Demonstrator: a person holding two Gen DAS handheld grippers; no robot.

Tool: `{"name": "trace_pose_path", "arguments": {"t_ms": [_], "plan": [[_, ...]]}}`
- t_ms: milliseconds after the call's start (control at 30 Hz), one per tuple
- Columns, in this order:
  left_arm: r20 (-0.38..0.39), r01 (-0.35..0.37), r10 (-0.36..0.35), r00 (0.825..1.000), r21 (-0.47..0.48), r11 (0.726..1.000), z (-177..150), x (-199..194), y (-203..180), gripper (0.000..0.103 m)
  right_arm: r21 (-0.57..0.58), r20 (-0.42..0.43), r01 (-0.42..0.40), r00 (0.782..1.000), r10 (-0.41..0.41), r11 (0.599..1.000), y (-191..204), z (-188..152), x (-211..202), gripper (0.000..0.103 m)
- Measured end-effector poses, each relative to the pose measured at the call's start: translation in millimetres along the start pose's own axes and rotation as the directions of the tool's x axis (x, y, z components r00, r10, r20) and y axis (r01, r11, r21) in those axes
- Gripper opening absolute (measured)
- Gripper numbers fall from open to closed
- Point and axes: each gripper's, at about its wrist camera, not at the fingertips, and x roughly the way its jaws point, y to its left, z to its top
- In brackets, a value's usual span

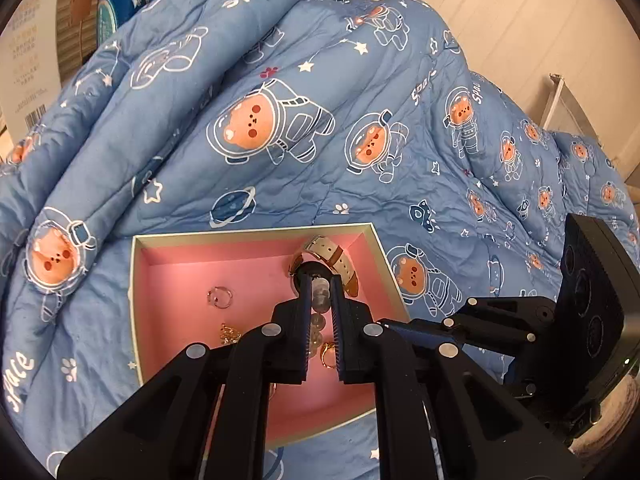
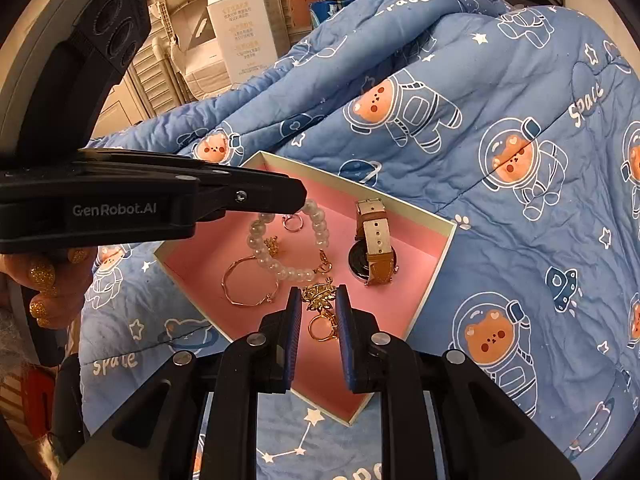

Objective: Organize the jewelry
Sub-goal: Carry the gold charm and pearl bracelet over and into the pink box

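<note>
1. A pearl bracelet (image 2: 280,248) is gripped by the left hand-held gripper (image 2: 296,200) over the pink-lined box (image 2: 420,208).
2. A gold chain (image 2: 318,296) is pinched by the right hand-held gripper (image 2: 318,300) inside it.

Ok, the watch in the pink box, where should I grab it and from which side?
Take the watch by its pale strap, on the stretch crossing over the dark round case. Come down from above, tool fingers across the strap's two long edges: the band is narrow and probably raised, while the case lies low on the box floor. Nothing crowds either edge.
</note>
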Motion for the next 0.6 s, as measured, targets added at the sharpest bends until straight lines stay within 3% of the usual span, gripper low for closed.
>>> {"name": "trace_pose_path", "arguments": {"t_ms": [167,600], "plan": [[-0.027,-0.051,0.051,0.998,-0.003,0.999,1,21,11,0.01,-0.006,-0.025,0.028,0.999,-0.028,1.0,-8,2,8,0.017],[-0.057,-0.105,0.103,0.993,-0.03,0.994,3,43,33,0.01,-0.101,-0.125,0.085,0.987,-0.098,0.991,0,14,43,0.017]]}}
